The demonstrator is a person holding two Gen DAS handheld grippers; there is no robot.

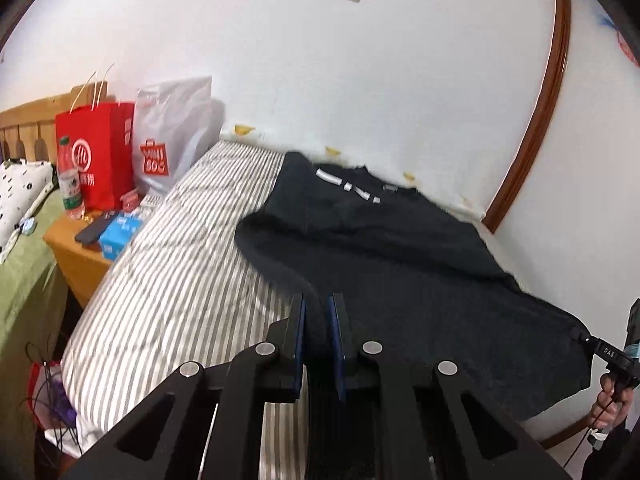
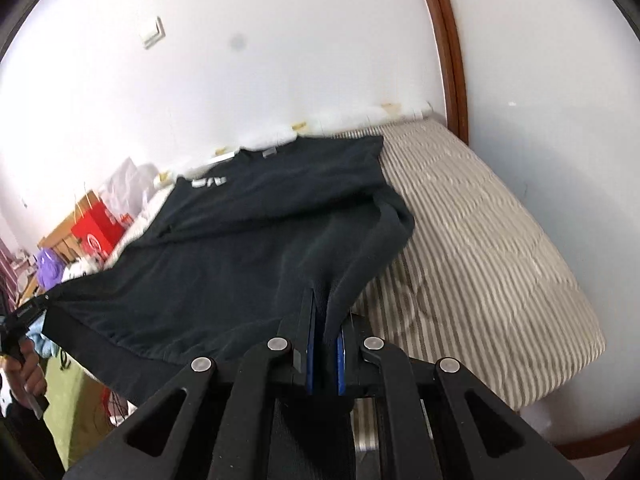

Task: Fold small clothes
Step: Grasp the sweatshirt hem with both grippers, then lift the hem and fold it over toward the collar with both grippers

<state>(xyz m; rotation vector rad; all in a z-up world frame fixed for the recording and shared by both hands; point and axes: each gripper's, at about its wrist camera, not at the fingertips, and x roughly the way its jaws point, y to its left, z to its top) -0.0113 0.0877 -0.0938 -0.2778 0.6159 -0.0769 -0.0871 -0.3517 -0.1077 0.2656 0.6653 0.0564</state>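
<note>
Both tongs are clenched on the near hem of the black shirt (image 1: 380, 240): left gripper (image 1: 318, 308) on one corner, right gripper (image 2: 324, 308) on the other. Probably so the hem folds evenly; beyond them it drapes over the striped bed (image 2: 480, 240).

Black shirt (image 1: 380, 248) with white lettering, grey-and-white striped bedcover (image 1: 168, 264), red bag (image 1: 96, 152)

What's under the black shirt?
The black shirt lies over a striped bed cover, and both grippers hold its near edge up. The bed right beneath the shirt is hidden, so anything there cannot be seen.
</note>
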